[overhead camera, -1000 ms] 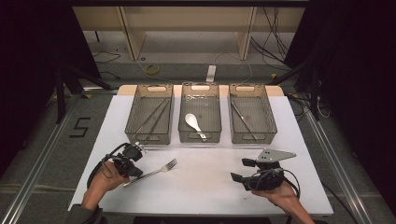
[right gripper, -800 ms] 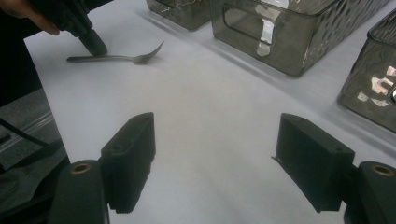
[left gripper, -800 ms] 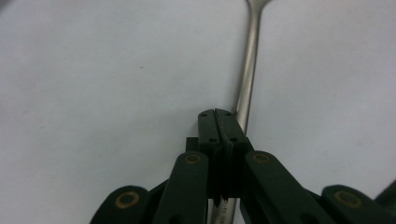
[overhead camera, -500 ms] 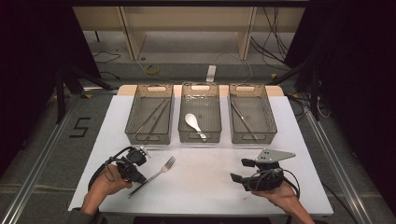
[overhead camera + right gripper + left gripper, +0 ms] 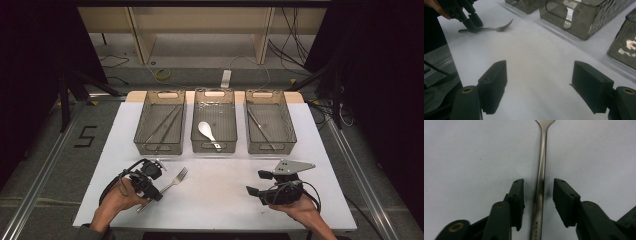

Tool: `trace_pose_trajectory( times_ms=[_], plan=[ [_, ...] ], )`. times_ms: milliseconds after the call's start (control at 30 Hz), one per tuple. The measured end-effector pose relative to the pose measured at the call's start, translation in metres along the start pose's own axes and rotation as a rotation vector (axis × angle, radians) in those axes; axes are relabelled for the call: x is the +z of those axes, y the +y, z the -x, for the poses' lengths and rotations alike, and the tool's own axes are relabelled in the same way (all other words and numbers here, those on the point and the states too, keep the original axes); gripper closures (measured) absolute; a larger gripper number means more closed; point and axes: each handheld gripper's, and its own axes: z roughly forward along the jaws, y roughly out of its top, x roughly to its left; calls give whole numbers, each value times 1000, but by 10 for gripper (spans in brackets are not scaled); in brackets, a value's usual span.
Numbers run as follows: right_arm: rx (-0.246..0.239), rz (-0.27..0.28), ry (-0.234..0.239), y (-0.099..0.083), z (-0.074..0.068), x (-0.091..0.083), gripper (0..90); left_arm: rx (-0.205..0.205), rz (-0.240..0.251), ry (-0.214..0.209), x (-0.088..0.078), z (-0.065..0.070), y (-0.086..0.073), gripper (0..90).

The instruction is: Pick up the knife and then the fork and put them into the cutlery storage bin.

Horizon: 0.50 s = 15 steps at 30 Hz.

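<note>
A metal fork (image 5: pixel 174 182) lies flat on the white table top (image 5: pixel 220 200) at the front left, tines toward the bins. My left gripper (image 5: pixel 152 191) straddles its handle. In the left gripper view the fork's handle (image 5: pixel 541 170) runs between the jaws of that gripper (image 5: pixel 537 185) with a gap on each side. The jaws have just been opening, and the pads do not touch the fork. My right gripper (image 5: pixel 258 183) rests at the front right, open with bare table between its jaws (image 5: pixel 539 72). From there I see the fork (image 5: pixel 491 28) and the left gripper (image 5: pixel 471 23) farther off.
Three clear bins stand in a row at the back. The left bin (image 5: pixel 159 148) holds long thin utensils, the middle bin (image 5: pixel 214 148) a white spoon (image 5: pixel 206 131), and the right bin (image 5: pixel 272 149) another utensil. Shelving and cables lie beyond the table's far edge.
The left gripper's jaws have parted and let go of the fork handle, and that hand has drawn slightly toward the near edge. The right gripper has not moved.
</note>
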Motion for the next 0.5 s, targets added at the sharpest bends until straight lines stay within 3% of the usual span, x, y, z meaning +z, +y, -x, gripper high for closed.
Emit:
trace_pose_trajectory(
  times_ms=[167, 300, 500],
  plan=[
    [0, -1, 0, 0, 0, 0, 292, 11, -7, 31, 1, 2, 2, 705],
    [3, -2, -2, 0, 0, 1, 295, 29, -22, 56, 1, 6, 4, 716],
    [6, -1, -2, 0, 1, 0, 296, 35, -9, 51, 2, 5, 4, 759]
  ],
)
